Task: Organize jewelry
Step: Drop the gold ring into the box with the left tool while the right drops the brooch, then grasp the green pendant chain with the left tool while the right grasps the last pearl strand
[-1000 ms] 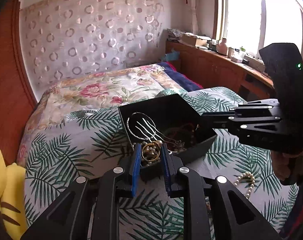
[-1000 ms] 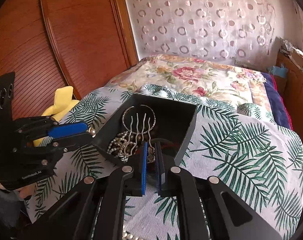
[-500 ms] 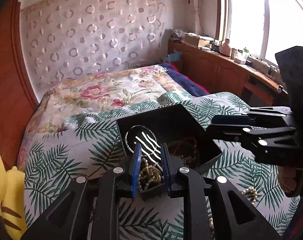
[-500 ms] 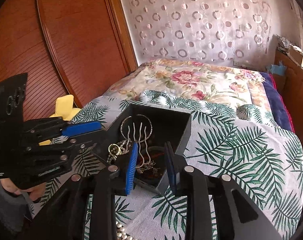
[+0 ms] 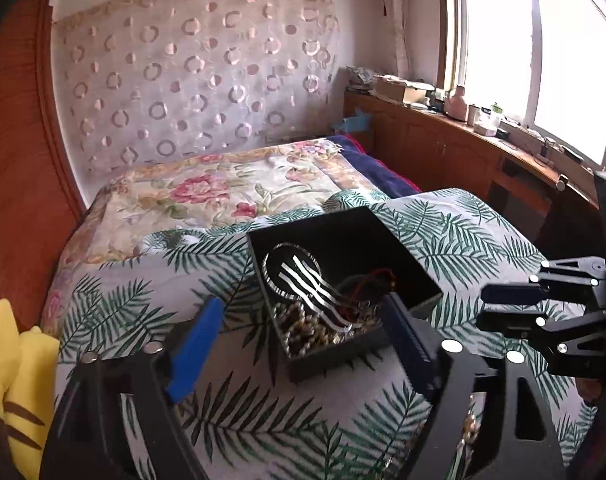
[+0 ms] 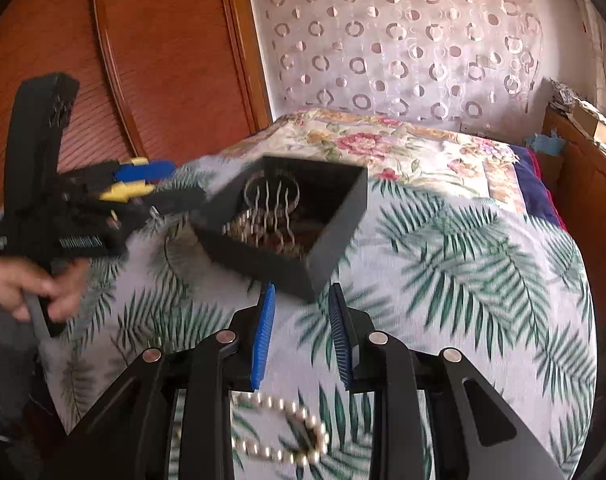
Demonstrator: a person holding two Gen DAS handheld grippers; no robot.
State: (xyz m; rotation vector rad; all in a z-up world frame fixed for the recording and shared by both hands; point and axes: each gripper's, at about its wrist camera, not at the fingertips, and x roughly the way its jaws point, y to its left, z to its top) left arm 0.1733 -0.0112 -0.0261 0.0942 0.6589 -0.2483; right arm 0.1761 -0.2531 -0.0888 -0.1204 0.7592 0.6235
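A pearl string (image 6: 279,432) was seen lying loose on the palm-leaf bedspread (image 6: 463,264) of the bed, curled into a rough loop with its longer spread running across the view, directly below and a little behind the right tongs (image 6: 301,336). Those tongs were held open and empty, so the string was judged to be reached by a pull back and downward. Ahead of them, just beyond the fingertips, the black jewelry box (image 6: 335,224) sat with a silver hair comb (image 5: 307,280) and beaded chains inside. The left tongs (image 5: 303,344) were spread wide and empty around the near corner of the box (image 5: 343,240). The right side was judged nearer to the pearls.
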